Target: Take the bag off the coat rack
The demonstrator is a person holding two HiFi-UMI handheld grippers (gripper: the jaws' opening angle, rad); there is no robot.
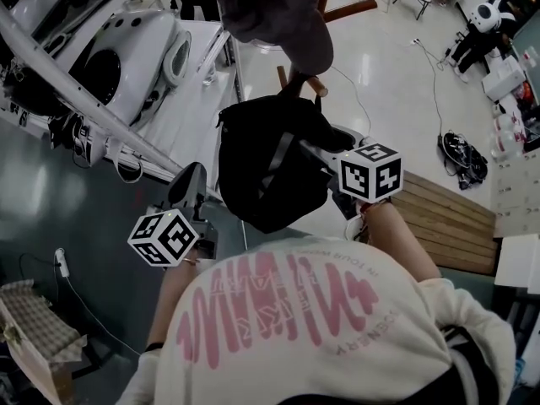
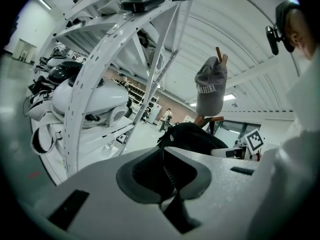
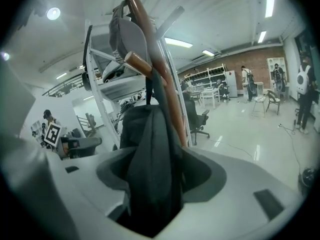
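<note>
Head view is showing the black fabric bag [image 1: 270,171] hanging against the brown wooden coat rack [image 1: 314,83], just below the grey peaked cap [image 1: 274,15] that is sitting on the rack's top. The right gripper [image 1: 319,152] is reaching in from the side of the rack away from the white shelving, and the right gripper view is showing a thick fold of the bag's dark cloth filling the gap between its jaws, so the jaws are clamping on the bag. In that same view a thin black strap [image 3: 149,91] is running up from the bag toward a short wooden peg [image 3: 137,61] on the rack, and the bag is appearing to hang from that peg, not yet lifted off.

The left gripper [image 1: 191,186] is hovering on the rack's other side, near the bag but apart from it. Its jaws are pressing together with nothing between them, and it is pointing toward the bag and rack.

Judging by this, the grasping step is being completed and the unhooking is not yet done. The next move is calling for raising the clamped bag until the strap is clearing the tip of the peg, then drawing it away from the rack. The cap is sitting close above, so a careless lift is risking knocking it.
</note>
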